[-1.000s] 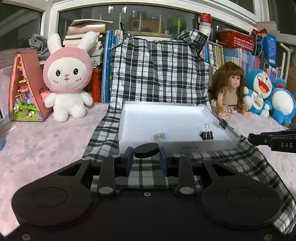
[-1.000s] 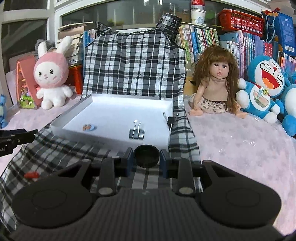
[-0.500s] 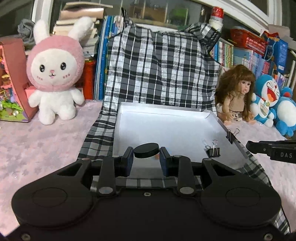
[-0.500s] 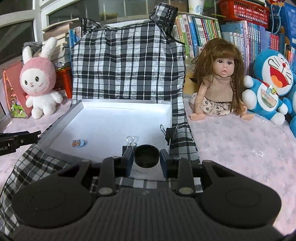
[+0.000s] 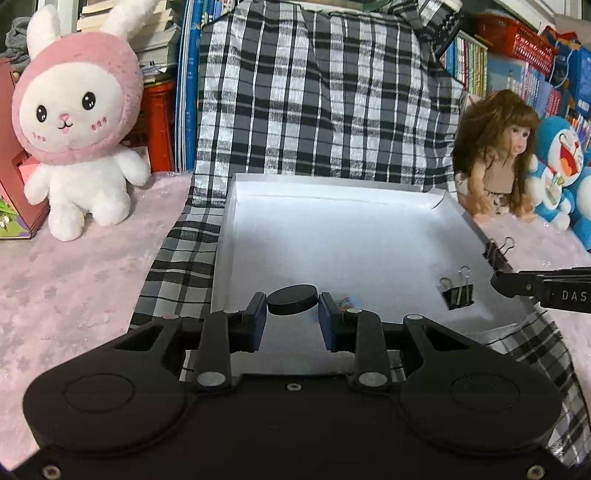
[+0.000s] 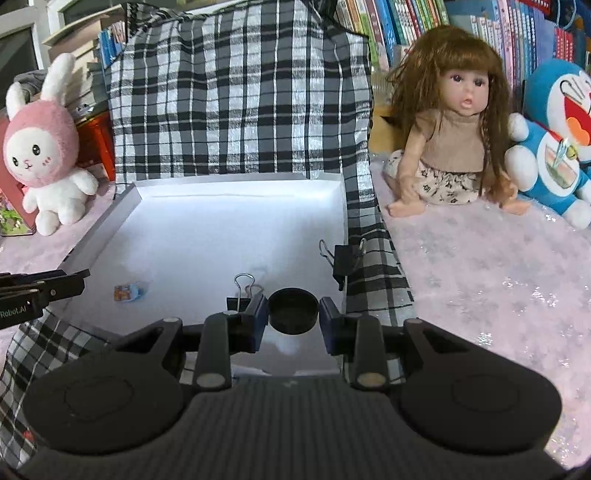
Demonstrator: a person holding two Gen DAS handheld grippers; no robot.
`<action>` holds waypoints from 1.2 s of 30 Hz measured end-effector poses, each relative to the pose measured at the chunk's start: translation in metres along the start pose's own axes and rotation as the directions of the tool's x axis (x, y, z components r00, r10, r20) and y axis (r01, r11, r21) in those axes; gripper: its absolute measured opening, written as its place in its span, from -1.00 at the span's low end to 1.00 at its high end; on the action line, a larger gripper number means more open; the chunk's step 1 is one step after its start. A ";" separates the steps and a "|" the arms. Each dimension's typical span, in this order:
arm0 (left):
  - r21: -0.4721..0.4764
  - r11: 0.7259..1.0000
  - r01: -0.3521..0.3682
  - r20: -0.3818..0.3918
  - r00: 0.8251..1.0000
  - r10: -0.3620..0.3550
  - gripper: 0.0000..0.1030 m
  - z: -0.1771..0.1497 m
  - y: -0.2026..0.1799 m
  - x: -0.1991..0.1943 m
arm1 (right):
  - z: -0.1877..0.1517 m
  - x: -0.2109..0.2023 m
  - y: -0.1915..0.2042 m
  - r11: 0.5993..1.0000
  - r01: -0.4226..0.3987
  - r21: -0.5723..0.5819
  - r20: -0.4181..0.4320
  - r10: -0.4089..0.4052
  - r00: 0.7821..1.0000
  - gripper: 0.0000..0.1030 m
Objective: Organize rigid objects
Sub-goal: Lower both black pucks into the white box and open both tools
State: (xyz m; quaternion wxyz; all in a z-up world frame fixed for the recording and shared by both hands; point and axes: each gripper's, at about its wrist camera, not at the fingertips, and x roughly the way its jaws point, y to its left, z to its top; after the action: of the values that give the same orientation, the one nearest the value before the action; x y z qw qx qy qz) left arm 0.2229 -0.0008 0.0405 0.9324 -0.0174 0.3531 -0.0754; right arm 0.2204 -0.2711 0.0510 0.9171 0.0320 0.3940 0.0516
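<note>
Between the left gripper's [image 5: 292, 314] blue pads sits a flat black disc [image 5: 292, 299], lying level, solid face up. Small gaps show on both sides of it, so whether the pads pinch it I cannot tell; the jaws stand only a little wider than the disc. It hangs over the near end of a white tray [image 5: 236, 206].

Nearest in the right wrist view, the right gripper [image 6: 293, 317] frames a black cap [image 6: 293, 311], hollow side up. Its jaws are likewise barely wider than the cap, with slivers of white showing at each side, so contact there is also unclear. The cap is over the tray's [image 6: 107, 221] near right part.

Just beyond the left pads, a small colourful piece [image 6: 127, 291] lies on the tray floor. A binder clip [image 5: 457, 291] stands on the floor toward the right, near the right gripper's tip. A second clip [image 6: 343, 258] is clamped on the tray's right wall.

Under the tray spreads a plaid cloth [image 5: 177, 258], rising behind it over a bulky shape. Pink fabric [image 6: 498, 280] covers the surface on either side. Farther back, a bunny plush [image 5: 79, 122] stands at left, a doll [image 6: 450, 133] and a blue cat plush [image 6: 554, 147] sit at right, with books [image 6: 413, 14] behind.
</note>
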 end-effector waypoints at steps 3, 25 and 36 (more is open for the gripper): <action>0.007 1.000 -0.012 -0.010 1.000 0.012 -0.44 0.000 0.001 0.008 | 0.001 0.008 0.002 1.000 0.006 -0.003 -0.011 -0.006 1.000 -0.28; 0.016 1.000 -0.015 -0.025 1.000 0.015 -0.44 -0.004 0.002 0.028 | 0.003 0.030 0.010 0.999 0.036 -0.017 -0.046 -0.036 0.998 -0.28; 0.023 1.000 -0.014 -0.027 1.000 0.015 -0.44 -0.006 -0.001 0.038 | 0.004 0.034 0.012 1.000 0.018 0.000 -0.061 -0.018 0.998 -0.28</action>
State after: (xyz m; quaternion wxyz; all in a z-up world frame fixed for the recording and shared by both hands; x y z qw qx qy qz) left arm 0.2474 -0.0073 0.0113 0.9283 -0.0034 0.3647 -0.0727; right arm 0.2461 -0.2554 0.0306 0.9052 0.0272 0.4219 0.0442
